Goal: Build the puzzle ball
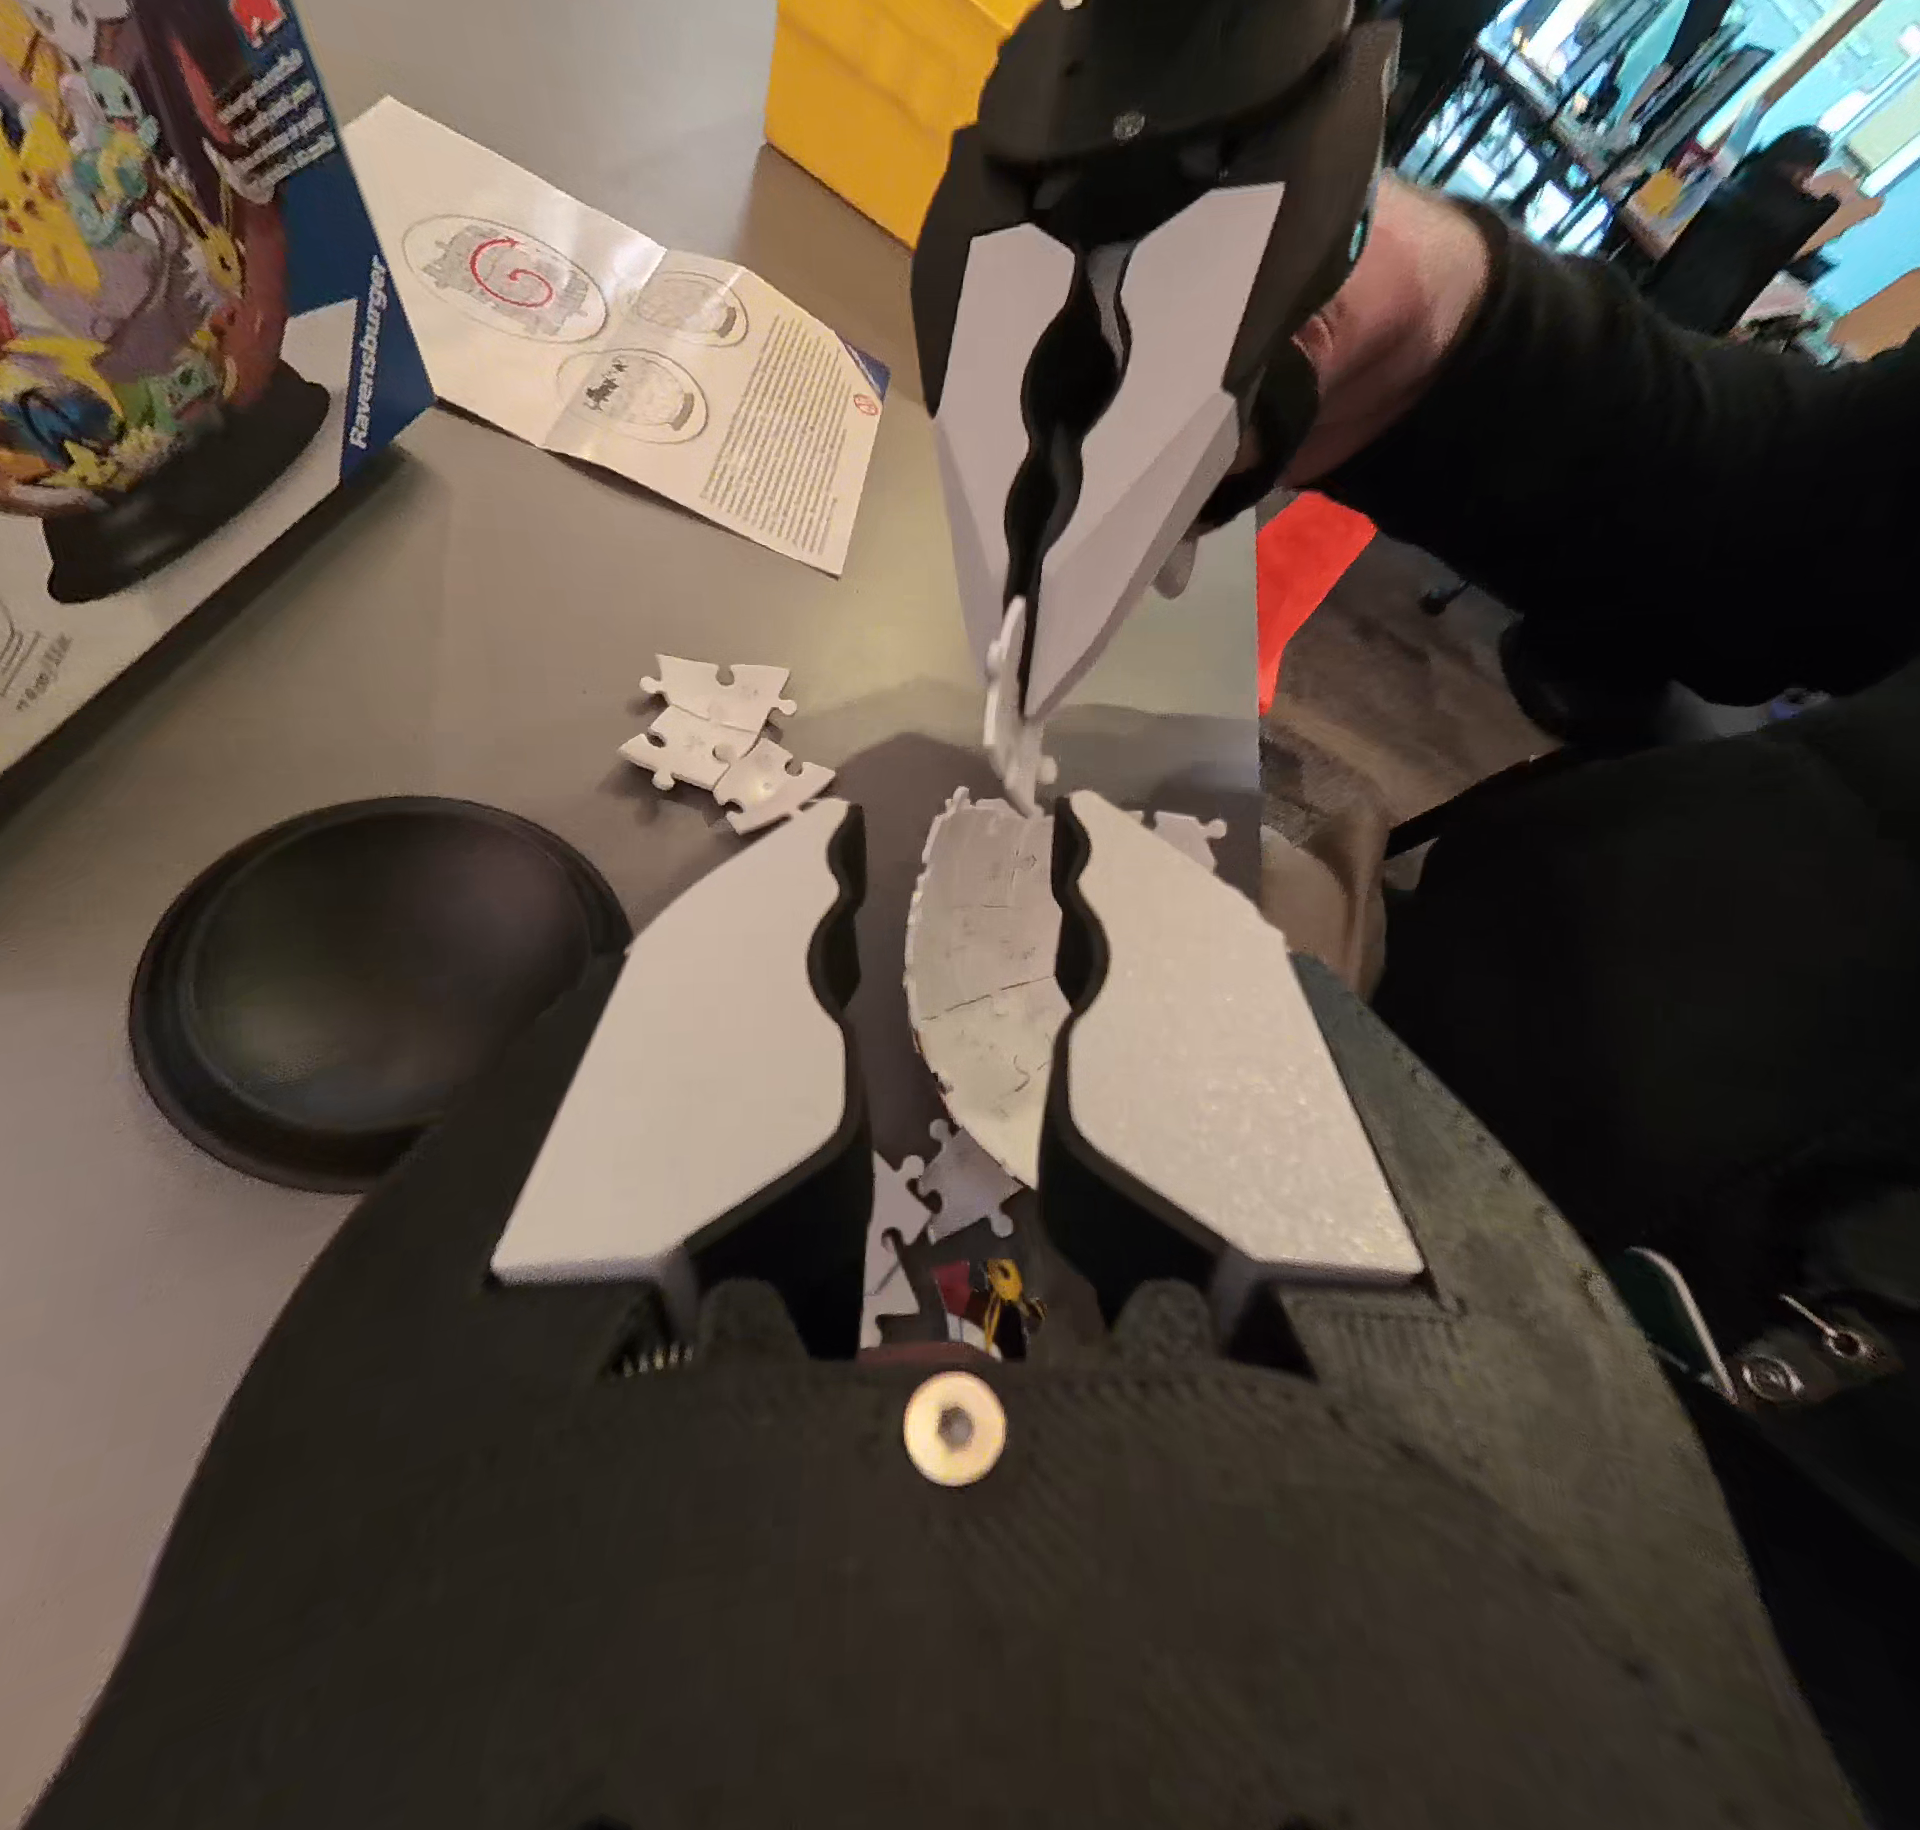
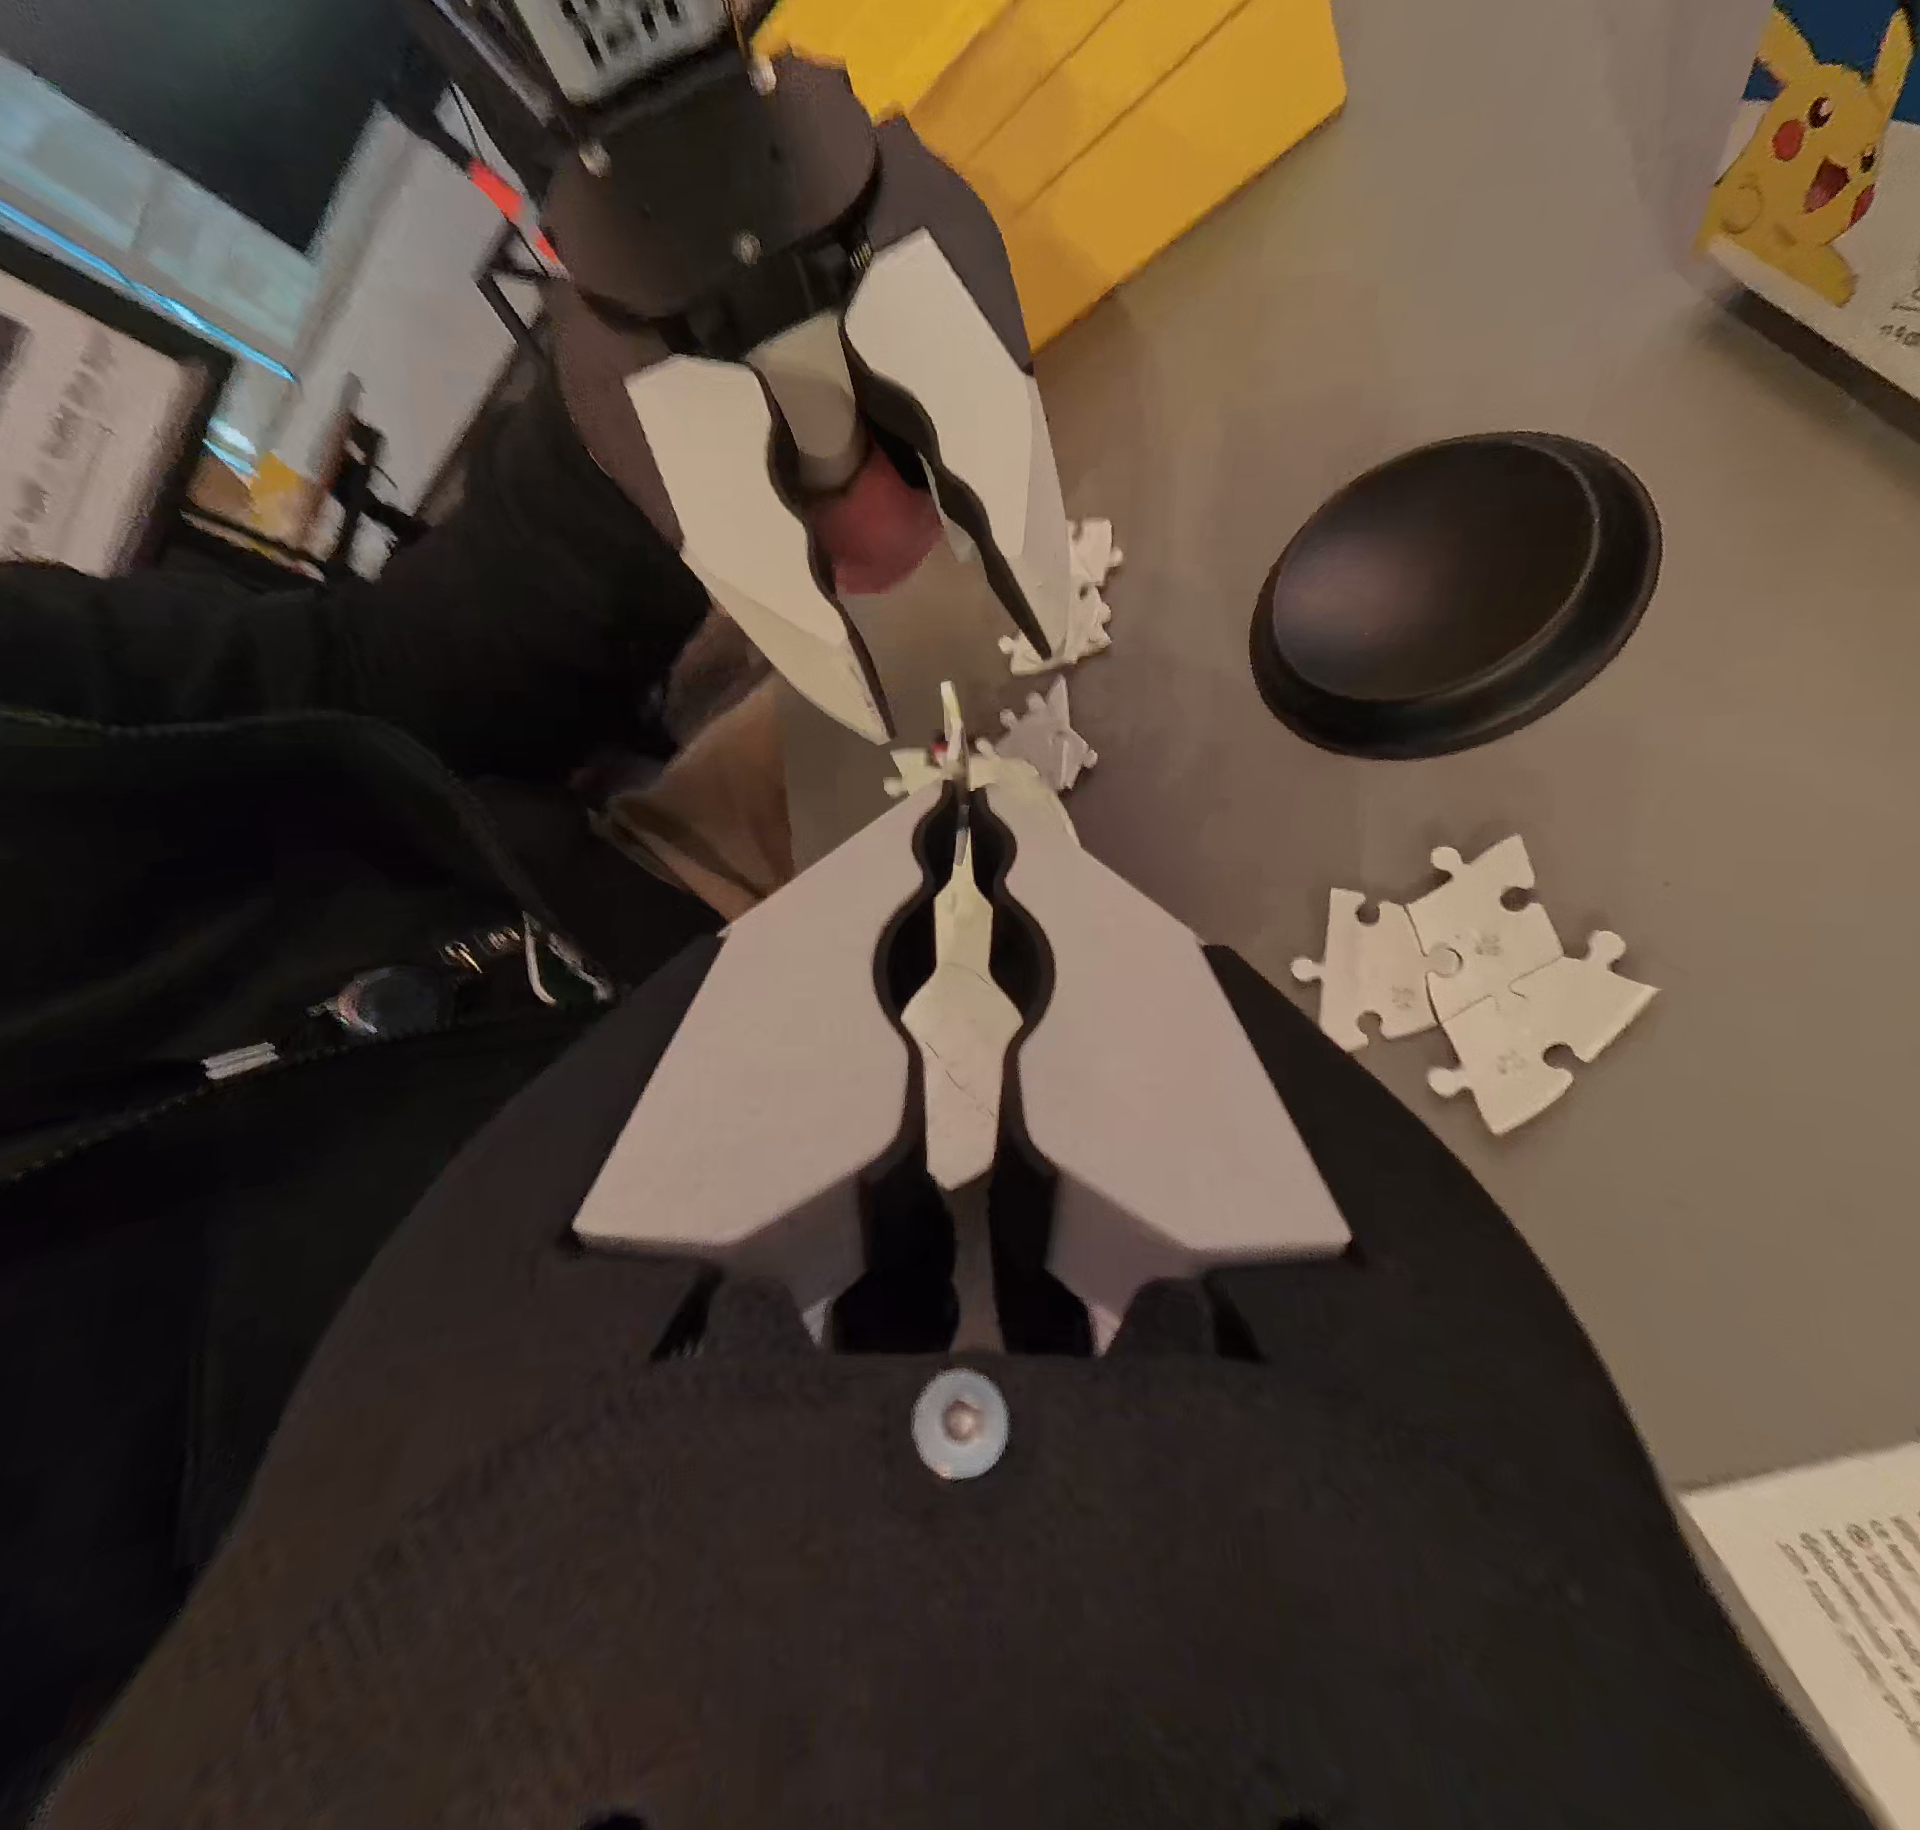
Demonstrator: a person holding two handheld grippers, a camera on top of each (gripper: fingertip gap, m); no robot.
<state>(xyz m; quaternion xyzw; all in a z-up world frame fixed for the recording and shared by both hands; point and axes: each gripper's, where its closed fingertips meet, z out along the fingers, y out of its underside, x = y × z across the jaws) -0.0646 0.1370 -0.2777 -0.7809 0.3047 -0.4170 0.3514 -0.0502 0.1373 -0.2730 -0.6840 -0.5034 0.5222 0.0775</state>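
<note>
A curved, partly joined section of white-backed plastic puzzle pieces (image 1: 982, 970) stands between the fingers of the left gripper (image 1: 956, 835), which hold it above the near edge of the grey table (image 1: 540, 637); the fingers look parted around it, and whether they press on it I cannot tell. Over its top edge, the right gripper (image 1: 1023, 731) is pinched on a single white curved puzzle piece (image 1: 1013, 731), whose lower tip touches or nearly touches the section's rim. More loose white pieces (image 1: 935, 1209) lie beneath the left gripper. A small cluster of joined white pieces (image 1: 727, 731) lies on the table just beyond, near a round black plastic stand (image 1: 364, 991). Farther back are a folded white paper instruction sheet (image 1: 644, 346), the colourful cardboard puzzle box (image 1: 156, 305) and a yellow plastic bin (image 1: 894, 66).
</note>
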